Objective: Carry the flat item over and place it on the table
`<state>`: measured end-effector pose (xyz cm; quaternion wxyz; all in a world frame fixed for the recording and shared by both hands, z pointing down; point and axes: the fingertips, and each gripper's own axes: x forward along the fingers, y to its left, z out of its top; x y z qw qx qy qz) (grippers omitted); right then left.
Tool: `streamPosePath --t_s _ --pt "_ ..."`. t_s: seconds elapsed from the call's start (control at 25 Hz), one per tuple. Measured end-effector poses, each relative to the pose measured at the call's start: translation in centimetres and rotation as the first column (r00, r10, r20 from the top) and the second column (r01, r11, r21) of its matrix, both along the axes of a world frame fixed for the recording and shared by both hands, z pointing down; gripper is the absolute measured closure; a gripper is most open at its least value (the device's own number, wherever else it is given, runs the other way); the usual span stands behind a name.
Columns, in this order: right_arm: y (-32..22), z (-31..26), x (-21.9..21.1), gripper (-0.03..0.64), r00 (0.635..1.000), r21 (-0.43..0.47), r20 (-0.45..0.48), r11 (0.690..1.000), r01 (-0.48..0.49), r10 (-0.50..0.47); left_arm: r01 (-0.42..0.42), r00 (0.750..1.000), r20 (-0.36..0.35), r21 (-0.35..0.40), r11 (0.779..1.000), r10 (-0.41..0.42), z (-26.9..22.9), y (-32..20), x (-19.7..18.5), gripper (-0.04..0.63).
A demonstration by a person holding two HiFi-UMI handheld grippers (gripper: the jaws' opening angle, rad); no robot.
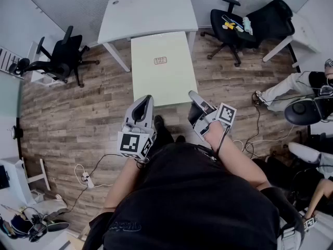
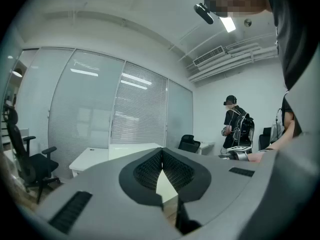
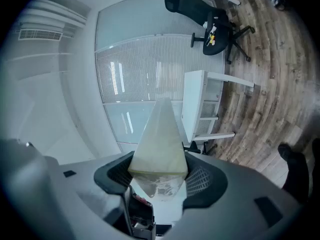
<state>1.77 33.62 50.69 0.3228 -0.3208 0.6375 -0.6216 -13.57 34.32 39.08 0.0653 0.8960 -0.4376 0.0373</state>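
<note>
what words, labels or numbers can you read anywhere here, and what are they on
Nothing reads clearly.
Small grey label on the pale green flat panel: too small to read.
Faint print on the person's black shirt: too blurred.
Black-and-white square markers: patterns, no words.

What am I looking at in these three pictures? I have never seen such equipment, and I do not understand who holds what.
A person holds two hand tools: the left gripper and the right gripper. One camera on the head looks down; one rides on each tool. The right fingers are closed on a pale flat board, carried above the wooden floor. The left fingers are together beside its near corner. Ahead stands a white table; the board is not yet on it.
</note>
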Motion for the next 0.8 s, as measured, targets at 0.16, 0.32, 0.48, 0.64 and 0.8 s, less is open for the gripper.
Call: streamPosePath --t_s 0.16,0.32,0.48,0.64,0.8 --pt "-0.5 0.7 0.3 0.322 1.0 -0.002 -0.005 1.0 -0.001 0.001 0.004 1.0 -0.013 -0.008 1.0 -0.004 0.3 -0.6 -0.1 0.581" --pt "-0.8 1.1 0.2 0.322 1.0 -0.007 0.006 1.0 -0.001 0.001 0.011 1.0 -0.021 -0.023 1.0 -0.011 1.0 -1.2 -0.3 0.581" --pt "-1.3 1.7 0.1 0.322 1.0 0.003 0.015 1.0 -0.015 0.015 0.0 1.0 -0.028 -0.028 1.0 -0.001 1.6 -1.8 -0.3 0.581" --pt "-2.9 1.7 -0.7 0.322 1.0 0.0 0.018 1.0 -0.019 0.019 -0.001 0.999 -0.033 -0.035 0.999 0.0 1.9 -3.4 -1.2 0.581" --pt "-4.6 2.3 -1.3 0.322 1.0 -0.005 0.014 1.0 -0.027 0.027 -0.005 0.999 -0.034 -0.029 1.0 0.004 2.2 -5.3 -1.9 0.581"
